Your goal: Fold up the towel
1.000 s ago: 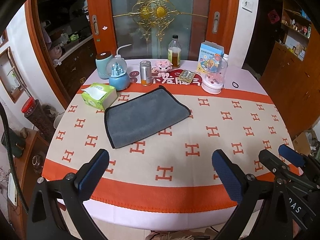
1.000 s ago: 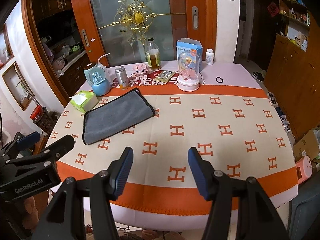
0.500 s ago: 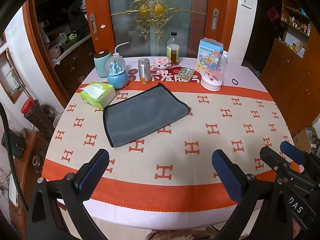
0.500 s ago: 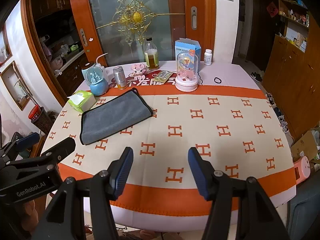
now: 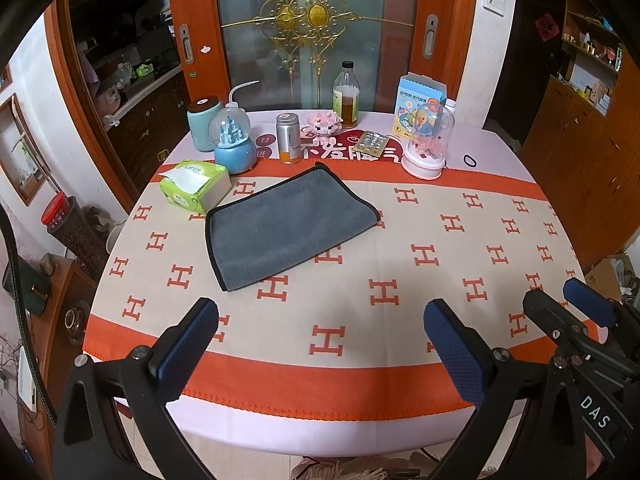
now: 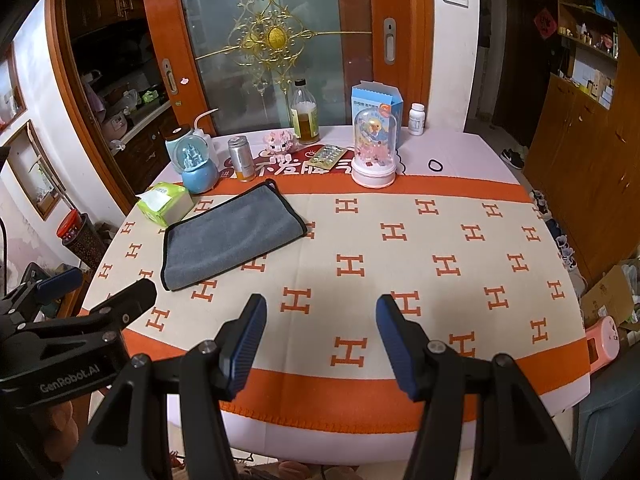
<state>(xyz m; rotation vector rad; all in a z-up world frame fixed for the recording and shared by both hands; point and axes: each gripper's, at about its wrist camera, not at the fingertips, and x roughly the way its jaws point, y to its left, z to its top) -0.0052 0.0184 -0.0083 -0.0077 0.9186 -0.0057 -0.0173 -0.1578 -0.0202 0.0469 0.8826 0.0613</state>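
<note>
A grey towel with black edging (image 5: 286, 226) lies flat on the table's left half, lying doubled with its fold at the right end; it also shows in the right wrist view (image 6: 230, 234). My left gripper (image 5: 320, 344) is open and empty above the near edge of the table, well short of the towel. My right gripper (image 6: 320, 340) is open and empty above the near edge too, to the right of the towel. The left gripper's body (image 6: 72, 336) shows at the left of the right wrist view.
A green tissue pack (image 5: 196, 192) lies just left of the towel. A blue snow globe (image 5: 234, 146), a metal can (image 5: 289, 139), a bottle (image 5: 347, 98), a pink-based dome toy (image 5: 426, 144) and a blue box (image 5: 416, 102) stand along the far edge. The tablecloth (image 5: 440, 240) has orange H marks.
Both grippers have drawn back a little and risen slightly, so the table looks a bit farther. The towel has not moved. Both stay open.
</note>
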